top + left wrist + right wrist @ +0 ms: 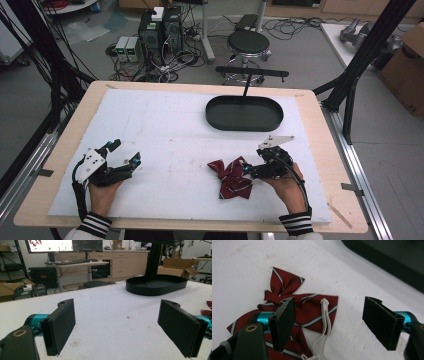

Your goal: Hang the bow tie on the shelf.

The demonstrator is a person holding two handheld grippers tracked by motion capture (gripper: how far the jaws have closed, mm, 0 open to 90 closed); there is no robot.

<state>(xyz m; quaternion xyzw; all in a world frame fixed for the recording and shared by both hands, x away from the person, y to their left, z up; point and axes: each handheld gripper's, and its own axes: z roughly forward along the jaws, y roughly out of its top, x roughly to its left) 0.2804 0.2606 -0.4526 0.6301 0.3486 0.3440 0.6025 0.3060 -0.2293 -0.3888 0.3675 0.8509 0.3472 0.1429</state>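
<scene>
A dark red bow tie (231, 178) with white stripes lies crumpled on the white mat (165, 135), front right of centre. My right gripper (248, 168) is open at its right edge. In the right gripper view the left jaw hangs over the bow tie (312, 310) and the right jaw over bare mat, with the tie's white elastic strap (325, 315) between them; right gripper (332, 323). My left gripper (126, 152) stands open and empty at the front left, well apart from the tie; left gripper (117, 326). A black oval tray (245, 126) sits empty at the back.
The tray (156, 286) lies ahead and right of my left gripper, and its rim (387, 262) crosses the right gripper view's top. A round stool (248, 44), computers (160, 30) and cables stand on the floor beyond the table. Black frame posts (367, 55) rise at the right.
</scene>
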